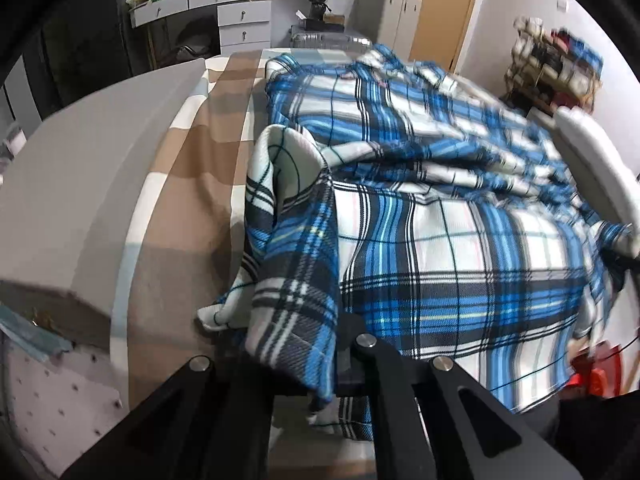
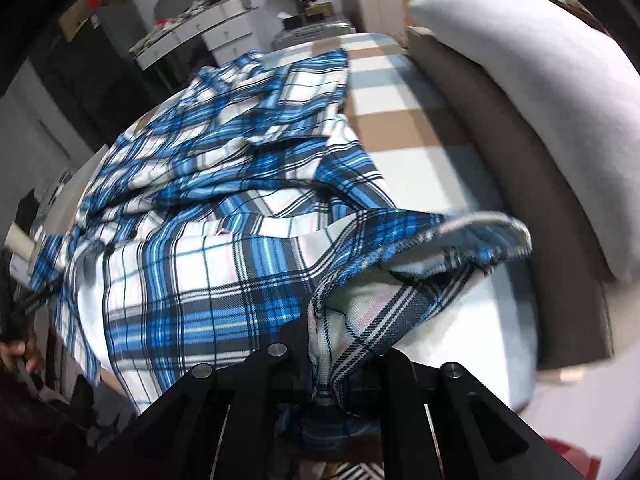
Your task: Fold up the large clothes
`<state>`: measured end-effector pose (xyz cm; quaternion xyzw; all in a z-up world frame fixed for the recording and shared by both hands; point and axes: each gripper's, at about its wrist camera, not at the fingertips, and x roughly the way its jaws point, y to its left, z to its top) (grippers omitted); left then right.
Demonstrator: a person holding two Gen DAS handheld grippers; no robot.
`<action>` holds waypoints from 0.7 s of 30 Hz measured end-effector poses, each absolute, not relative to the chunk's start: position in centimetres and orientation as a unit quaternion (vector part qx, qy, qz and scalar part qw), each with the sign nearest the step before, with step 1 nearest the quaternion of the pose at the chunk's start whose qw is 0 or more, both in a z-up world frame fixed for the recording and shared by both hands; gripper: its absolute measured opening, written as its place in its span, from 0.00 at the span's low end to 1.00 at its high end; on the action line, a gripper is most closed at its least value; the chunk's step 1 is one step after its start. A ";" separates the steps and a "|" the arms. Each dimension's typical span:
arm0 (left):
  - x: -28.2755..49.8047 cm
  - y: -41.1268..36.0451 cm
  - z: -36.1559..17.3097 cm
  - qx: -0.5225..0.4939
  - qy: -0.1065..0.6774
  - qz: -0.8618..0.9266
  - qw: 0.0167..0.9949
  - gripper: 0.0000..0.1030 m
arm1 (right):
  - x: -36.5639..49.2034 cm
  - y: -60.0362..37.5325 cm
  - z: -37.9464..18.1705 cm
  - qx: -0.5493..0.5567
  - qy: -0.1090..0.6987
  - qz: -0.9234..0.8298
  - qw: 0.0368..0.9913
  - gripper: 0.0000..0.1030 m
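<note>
On the bed: your blue, white and black plaid shirt (image 1: 440,208) lies spread over the brown-and-white checked bedcover (image 1: 192,168), rumpled across its middle, its near hem lifted at both corners
Left gripper (image 1: 332,364): you have its jaws pressed on the near left corner of the shirt; a fold of plaid drapes over and hangs down between the black fingers
Right gripper (image 2: 320,360): your jaws pinch the near right corner, where the cloth bunches into a narrow gather and shows its paler underside
Shirt edge at the right: it curls outward in a loop above the bedcover, blurred in the right wrist view
Your other gripper seen from each side: in the left wrist view it sits at the far right edge, blurred; in the right wrist view it is dark at the far left, with fingers of a hand (image 2: 18,354) on it
Grey cushion (image 2: 540,92): it lies along the right side of the bed, apart from the shirt
White drawer desk (image 1: 224,4): it stands beyond the far end of the bed, cluttered on top
</note>
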<state>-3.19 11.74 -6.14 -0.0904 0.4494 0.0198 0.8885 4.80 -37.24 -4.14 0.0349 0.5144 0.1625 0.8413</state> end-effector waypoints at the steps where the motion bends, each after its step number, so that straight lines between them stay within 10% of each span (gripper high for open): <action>1: -3.3 12.3 -6.0 -0.107 0.441 0.017 0.891 0.02 | 4.9 -37.4 -4.0 0.036 0.512 0.152 0.844 0.29; 3: -3.0 13.5 -6.0 -0.141 0.439 0.016 0.887 0.14 | 5.3 -37.9 -3.8 0.051 0.510 0.142 0.847 0.68; 6: -3.1 15.6 -6.1 -0.197 0.447 0.012 0.872 0.34 | 5.6 -38.3 -3.0 0.071 0.502 0.145 0.850 0.70; 17: -6.0 16.4 -3.8 -0.179 0.391 -0.014 0.903 0.44 | 6.1 -39.4 2.8 0.078 0.394 0.051 0.914 0.70; 21: -6.5 16.9 -2.8 -0.174 0.363 -0.035 0.915 0.73 | 8.4 -35.2 5.6 0.060 0.375 0.126 0.916 0.70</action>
